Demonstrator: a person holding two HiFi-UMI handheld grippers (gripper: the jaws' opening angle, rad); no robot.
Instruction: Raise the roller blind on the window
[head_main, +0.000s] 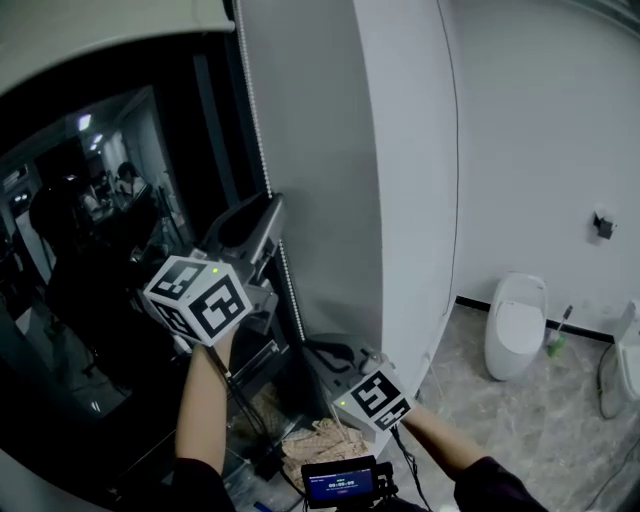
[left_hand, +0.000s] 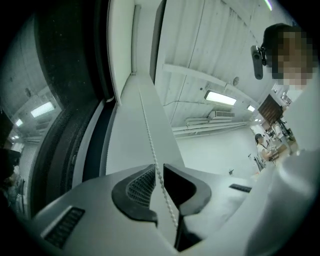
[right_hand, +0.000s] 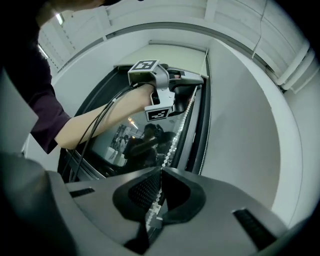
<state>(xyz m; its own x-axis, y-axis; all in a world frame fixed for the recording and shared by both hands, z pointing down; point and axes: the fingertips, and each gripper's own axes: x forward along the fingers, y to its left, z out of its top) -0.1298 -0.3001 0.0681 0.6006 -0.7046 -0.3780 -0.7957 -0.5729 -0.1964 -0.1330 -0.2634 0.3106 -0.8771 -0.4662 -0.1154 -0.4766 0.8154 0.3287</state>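
A white bead chain hangs down the right edge of the dark window. A pale band, the blind or its housing, crosses the top of the window. My left gripper is the upper one and is shut on the bead chain, which runs up between its pads. Below it, my right gripper is shut on the same bead chain. In the right gripper view the left gripper shows higher up on the chain.
A white wall panel stands right of the window. A white toilet and a brush stand on the marble floor at the right. A small device with a lit screen sits below my arms. The glass mirrors a person.
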